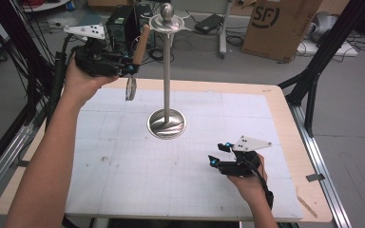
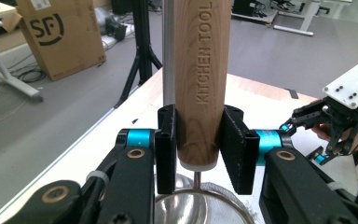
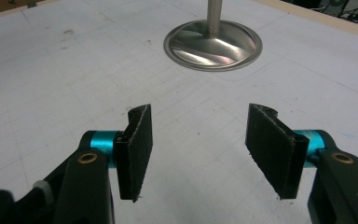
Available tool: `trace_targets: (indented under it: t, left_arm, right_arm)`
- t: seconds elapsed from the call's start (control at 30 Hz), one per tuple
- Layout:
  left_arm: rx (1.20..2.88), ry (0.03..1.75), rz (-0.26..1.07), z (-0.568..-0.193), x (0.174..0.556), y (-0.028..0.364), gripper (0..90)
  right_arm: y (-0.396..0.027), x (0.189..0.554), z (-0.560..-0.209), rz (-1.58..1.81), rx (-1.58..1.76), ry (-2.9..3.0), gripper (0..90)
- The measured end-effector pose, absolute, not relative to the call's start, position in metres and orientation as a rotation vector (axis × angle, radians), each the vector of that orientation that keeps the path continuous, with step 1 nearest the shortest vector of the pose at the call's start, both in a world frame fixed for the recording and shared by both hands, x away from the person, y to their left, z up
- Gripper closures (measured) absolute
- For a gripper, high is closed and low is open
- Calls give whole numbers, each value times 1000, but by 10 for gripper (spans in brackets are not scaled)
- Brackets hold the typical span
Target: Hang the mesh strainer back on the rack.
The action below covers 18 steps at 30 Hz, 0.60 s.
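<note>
Black, foam-faced jaws of the left gripper (image 2: 198,154) press on either side of a round wooden handle stamped "KITCHEN TOOL" (image 2: 199,79), a smooth, light-brown cylinder with visible grain and a pale cap at its lower end. From that cap a thin metal stem runs down to a fine wire-mesh strainer bowl (image 2: 200,205), rimmed in bright steel. In the high view the left gripper (image 1: 128,69) is raised above the far left part of the table, the wooden handle (image 1: 141,45) tilting up towards the top of the stand and the strainer bowl (image 1: 131,88) hanging below the jaws.

Just beside the handle rises a polished steel stand (image 1: 166,71): a slim straight pole on a round, dished base (image 1: 166,124), topped by a flat disc with short arms and a ball finial (image 1: 167,12). The base sits on a white gridded mat (image 1: 123,171), faintly smudged, which covers a pale plywood table (image 1: 285,123).

Near the front right, the right gripper (image 1: 218,154) is held low over the mat, well apart from the stand. Its two black textured jaws stand half apart with nothing between them (image 3: 209,149), pointing towards the glossy base (image 3: 213,44).
</note>
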<state>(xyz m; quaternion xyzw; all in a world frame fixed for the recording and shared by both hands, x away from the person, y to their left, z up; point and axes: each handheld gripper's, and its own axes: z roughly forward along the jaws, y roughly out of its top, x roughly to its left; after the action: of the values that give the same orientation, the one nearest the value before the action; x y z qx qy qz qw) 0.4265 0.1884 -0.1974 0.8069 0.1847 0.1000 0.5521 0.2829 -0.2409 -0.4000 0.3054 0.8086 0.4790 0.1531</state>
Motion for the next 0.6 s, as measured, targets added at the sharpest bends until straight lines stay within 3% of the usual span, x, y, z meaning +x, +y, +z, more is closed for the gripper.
trace_targets:
  t: [0.3,0.43,0.6]
  left_arm:
    - [1912,439,218,-199,428,183,674]
    - [1913,451,243,-198,426,183,576]
    - [1910,448,232,-199,422,184,540]
  right_arm:
    - [-242,283,-400,1378,877,2318,405]
    - [-241,283,-399,1381,876,2318,405]
    - [-241,282,-399,1380,872,2319,405]
